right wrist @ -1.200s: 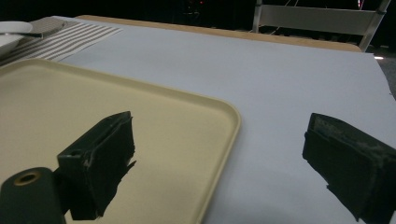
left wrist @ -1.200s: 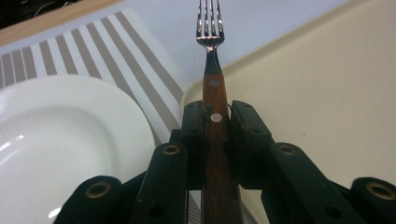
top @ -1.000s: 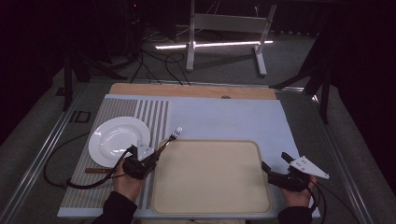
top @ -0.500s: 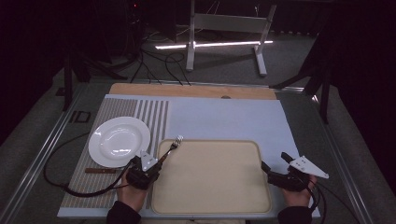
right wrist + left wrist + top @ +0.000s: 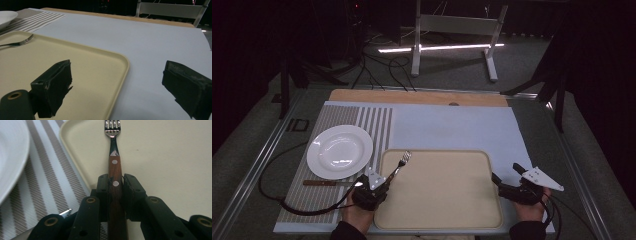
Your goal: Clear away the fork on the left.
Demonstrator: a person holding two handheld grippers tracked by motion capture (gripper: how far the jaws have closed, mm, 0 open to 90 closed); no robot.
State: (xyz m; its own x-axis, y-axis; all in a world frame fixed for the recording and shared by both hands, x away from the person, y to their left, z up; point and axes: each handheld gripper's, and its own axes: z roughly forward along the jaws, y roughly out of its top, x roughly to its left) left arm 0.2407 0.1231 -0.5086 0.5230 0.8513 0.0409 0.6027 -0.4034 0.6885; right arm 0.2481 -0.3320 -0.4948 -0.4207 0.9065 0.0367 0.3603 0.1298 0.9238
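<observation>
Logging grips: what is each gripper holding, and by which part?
Left gripper clamps the wooden-handled steel fork by its handle; right gripper holds nothing.

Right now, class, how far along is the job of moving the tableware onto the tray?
Done: nothing lies loose on the beige tray yet. In hand: the left tool is shut on the wooden-handled fork, tines over the tray. Left: the white plate and the knife lie on the striped mat; the right tool waits open.
</observation>
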